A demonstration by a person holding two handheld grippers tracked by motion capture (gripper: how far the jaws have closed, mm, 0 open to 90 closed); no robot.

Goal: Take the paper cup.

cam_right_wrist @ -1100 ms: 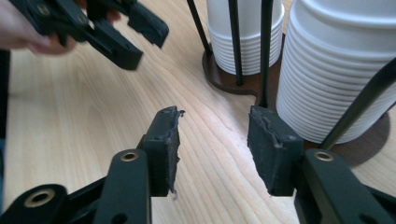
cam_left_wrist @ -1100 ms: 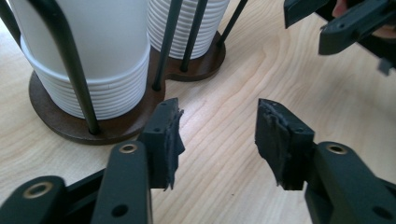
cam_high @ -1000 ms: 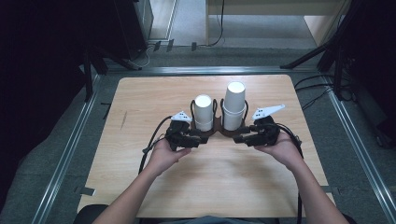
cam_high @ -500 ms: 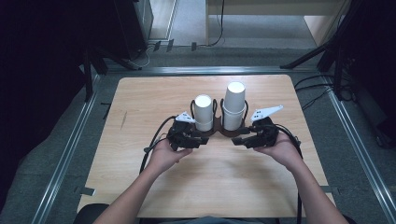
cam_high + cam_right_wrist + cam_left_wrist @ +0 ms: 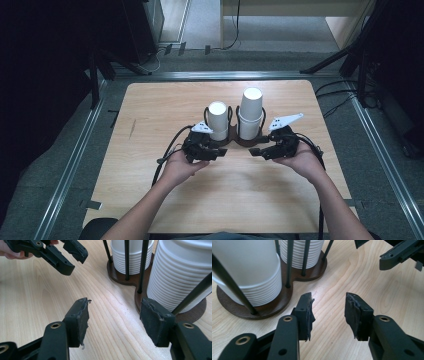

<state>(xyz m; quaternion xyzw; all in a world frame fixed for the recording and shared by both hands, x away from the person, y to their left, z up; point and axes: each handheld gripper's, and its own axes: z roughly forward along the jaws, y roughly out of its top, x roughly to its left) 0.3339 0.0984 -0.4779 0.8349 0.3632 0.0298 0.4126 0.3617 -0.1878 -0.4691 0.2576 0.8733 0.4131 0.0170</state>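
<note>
Cups, white ribbed paper in two nested stacks, stand in a dark wooden holder with thin black rods, mid-table. They look light, crushable and slightly slick; best pinched gently at a stack's top. Left gripper, just before the holder, has been closing, empty. Right gripper, beside the holder, has been opening, empty.

the left gripper and right gripper, just in front of the cup holder, are black, angular and jointed, with brass-coloured rivets. each jaw carries a rough, frayed dark pad. a grey three-cornered plate tops each one, and a black cable trails back from each. the forearms are bare, with no sleeves.
</note>
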